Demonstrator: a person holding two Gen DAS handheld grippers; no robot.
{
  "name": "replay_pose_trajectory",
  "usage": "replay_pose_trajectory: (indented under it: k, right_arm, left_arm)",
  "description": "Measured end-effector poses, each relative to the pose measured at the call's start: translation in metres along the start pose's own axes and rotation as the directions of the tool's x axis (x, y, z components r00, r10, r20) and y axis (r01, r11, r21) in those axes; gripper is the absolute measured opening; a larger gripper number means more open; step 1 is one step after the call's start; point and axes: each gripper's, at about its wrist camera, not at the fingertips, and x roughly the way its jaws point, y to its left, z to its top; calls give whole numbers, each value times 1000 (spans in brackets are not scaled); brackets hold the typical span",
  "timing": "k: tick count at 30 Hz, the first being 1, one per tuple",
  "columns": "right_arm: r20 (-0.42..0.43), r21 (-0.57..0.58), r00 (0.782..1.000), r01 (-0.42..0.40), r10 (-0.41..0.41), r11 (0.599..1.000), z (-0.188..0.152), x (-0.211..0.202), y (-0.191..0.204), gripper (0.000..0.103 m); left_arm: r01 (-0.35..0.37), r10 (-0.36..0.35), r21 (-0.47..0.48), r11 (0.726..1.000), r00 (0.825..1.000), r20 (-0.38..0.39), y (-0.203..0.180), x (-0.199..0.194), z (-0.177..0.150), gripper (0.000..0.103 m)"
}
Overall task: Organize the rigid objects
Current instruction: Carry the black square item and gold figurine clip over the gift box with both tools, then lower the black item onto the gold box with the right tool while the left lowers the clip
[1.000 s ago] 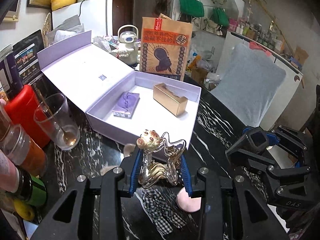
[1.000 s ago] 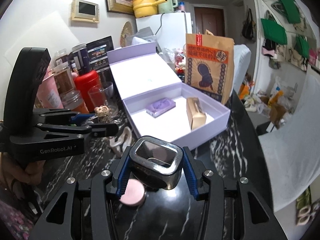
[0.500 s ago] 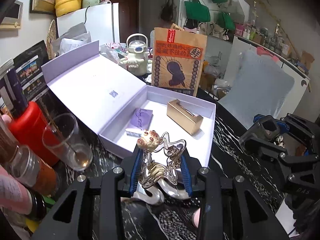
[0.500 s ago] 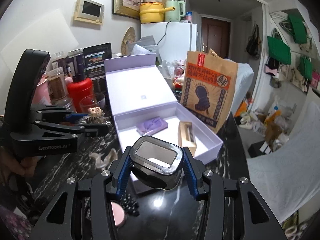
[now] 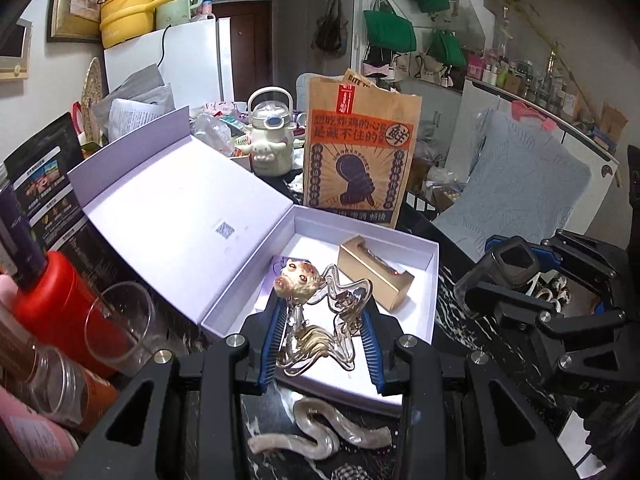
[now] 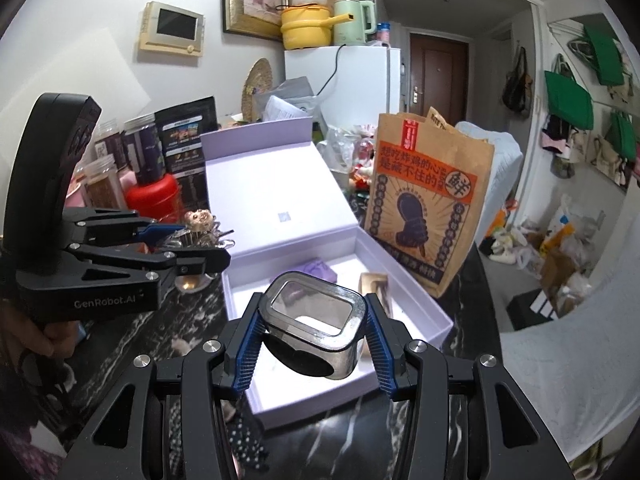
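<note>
Both tools are loaded and up over the open lavender gift box (image 5: 420, 280). The left tool (image 5: 324, 344) has its blue-ribbed pads squeezed in on a clear glass snake ornament (image 5: 316, 320), the little beige head sticking up above the fingertips, the coiled body pinched between them. From the left wrist view it hangs over the near left part of the box tray. In the right wrist view the same left tool (image 6: 192, 248) juts in from the left, level with the box's hinge side, ornament glinting at its tip.

The right tool (image 6: 312, 340) is clamped on a rounded-square metal container (image 6: 316, 324) with a clear window on top, pads tight against both sides, held over the near end of the tray. Down inside the box lie a gold rectangular box (image 5: 376, 284) toward the far right and a small purple packet (image 6: 318, 270) toward the far left, the two apart. The box lid (image 5: 180, 208) lies flung open to the left. Just behind the box stands a brown paper bag (image 5: 356, 160). On the black marbled bench (image 5: 448, 300), near the left tool's base, lies a pale snake-shaped piece (image 5: 320, 436), and a drinking glass (image 5: 120, 328) stands left of the box.
</note>
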Motion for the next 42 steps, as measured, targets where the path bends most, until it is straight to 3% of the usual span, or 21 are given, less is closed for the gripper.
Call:
replay_pose_trajectory:
  k: [9, 22, 30, 42]
  right_arm:
    - [43, 0, 999, 19, -19, 1000, 29, 12, -15, 48]
    - [33, 2, 999, 21, -21, 1000, 60, 49, -33, 48]
    - [38, 10, 999, 14, -14, 1000, 70, 69, -39, 48]
    - [-36, 51, 999, -4, 6, 999, 60, 108, -51, 48]
  left_arm:
    - [9, -9, 11, 1000, 1000, 8, 7, 14, 23, 35]
    - [-1, 2, -6, 1000, 999, 33, 25, 39, 58, 35]
    - [8, -8, -25, 1000, 1000, 3, 30, 60, 65, 35]
    - [9, -13, -52, 999, 997, -80, 35, 99, 60, 35]
